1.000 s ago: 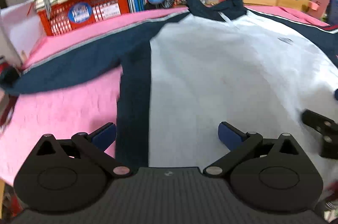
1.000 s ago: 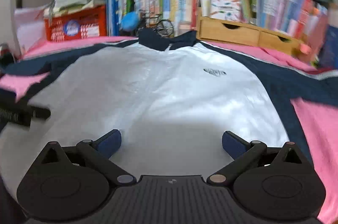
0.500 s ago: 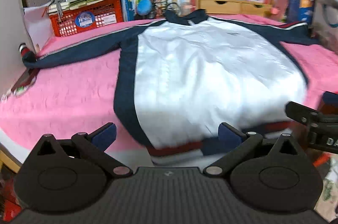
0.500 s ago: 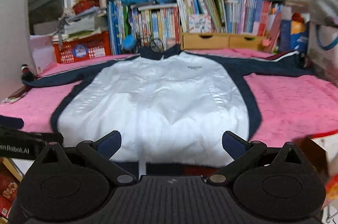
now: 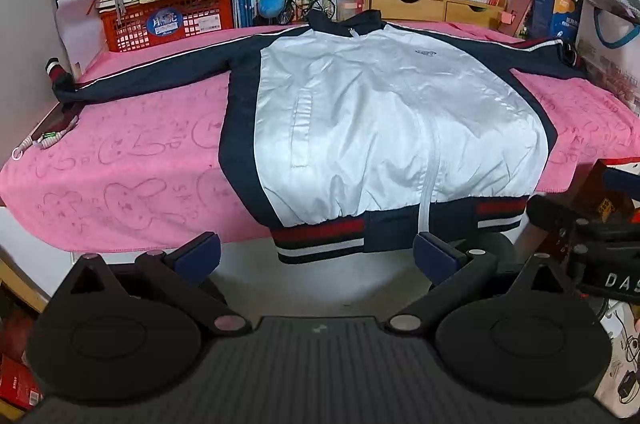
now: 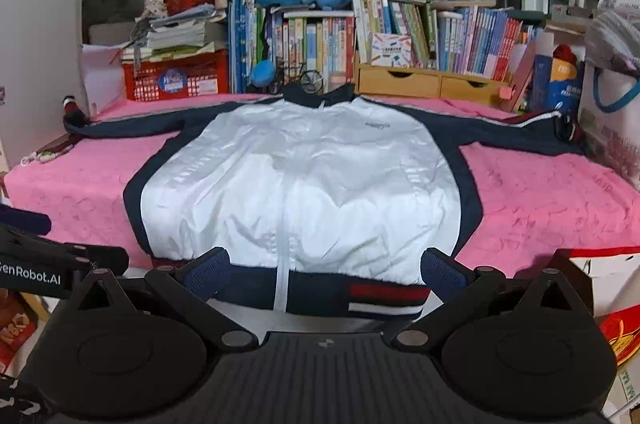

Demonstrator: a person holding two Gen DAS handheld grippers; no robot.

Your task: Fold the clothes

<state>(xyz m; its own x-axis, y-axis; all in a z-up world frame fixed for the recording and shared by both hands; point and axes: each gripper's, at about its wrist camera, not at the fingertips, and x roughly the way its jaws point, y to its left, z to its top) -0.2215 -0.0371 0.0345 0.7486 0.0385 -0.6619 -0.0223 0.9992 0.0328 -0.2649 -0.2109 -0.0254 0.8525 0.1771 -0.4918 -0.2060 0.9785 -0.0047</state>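
**Jacket spread flat, both grippers waiting off the near edge**

A pink blanket [image 5: 120, 159] is covering the surface across mid-frame, and the white-and-navy jacket [image 5: 384, 119] is lying face up on it, collar toward the bookshelf [image 6: 360, 39] at upper centre, striped hem [image 5: 320, 236] hanging over the near edge. Its sleeves are stretching toward the left and right edges of the frame, so the long axis is running side to side. The left gripper [image 5: 316, 256] and right gripper [image 6: 324, 270] are both hovering just short of the hem, fingers spread wide and holding nothing. Each looks about equally near, the left sleeve likely falling to the left one.
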